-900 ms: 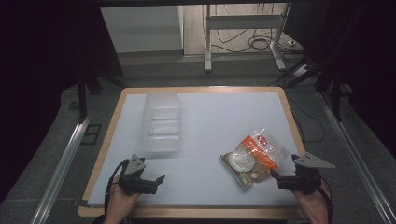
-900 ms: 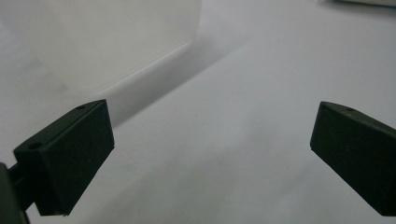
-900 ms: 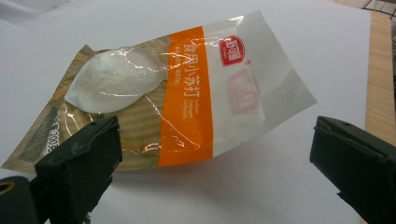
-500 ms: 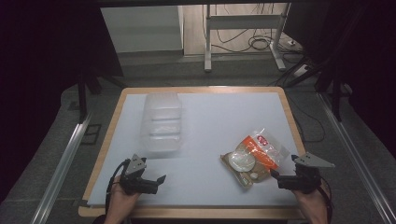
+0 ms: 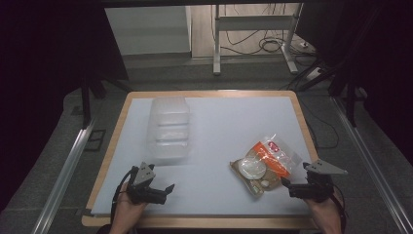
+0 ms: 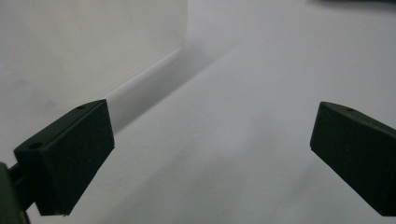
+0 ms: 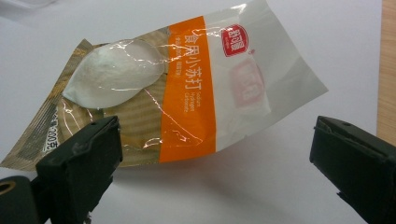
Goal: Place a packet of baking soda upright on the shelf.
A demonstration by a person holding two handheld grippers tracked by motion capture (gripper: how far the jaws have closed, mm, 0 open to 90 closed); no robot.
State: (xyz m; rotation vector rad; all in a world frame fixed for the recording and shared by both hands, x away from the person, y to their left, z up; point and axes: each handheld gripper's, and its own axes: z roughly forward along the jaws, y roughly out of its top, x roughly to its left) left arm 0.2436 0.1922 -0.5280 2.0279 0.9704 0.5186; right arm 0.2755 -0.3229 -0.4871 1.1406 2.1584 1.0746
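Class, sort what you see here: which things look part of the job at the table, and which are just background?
Likely in the job: packet, clear tray, left gripper, right gripper.

Background: cables, metal stand.

Orange-banded food packet (image 5: 265,162) flat on table (image 5: 219,122)

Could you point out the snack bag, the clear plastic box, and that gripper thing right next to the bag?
snack bag (image 7: 187,88): right gripper view, on its orange band.
clear plastic box (image 5: 168,127): high view, on its middle.
right gripper (image 5: 286,184): high view, between its jaw tips.

one clear container (image 5: 168,128), one packet (image 5: 264,163) (orange-banded)
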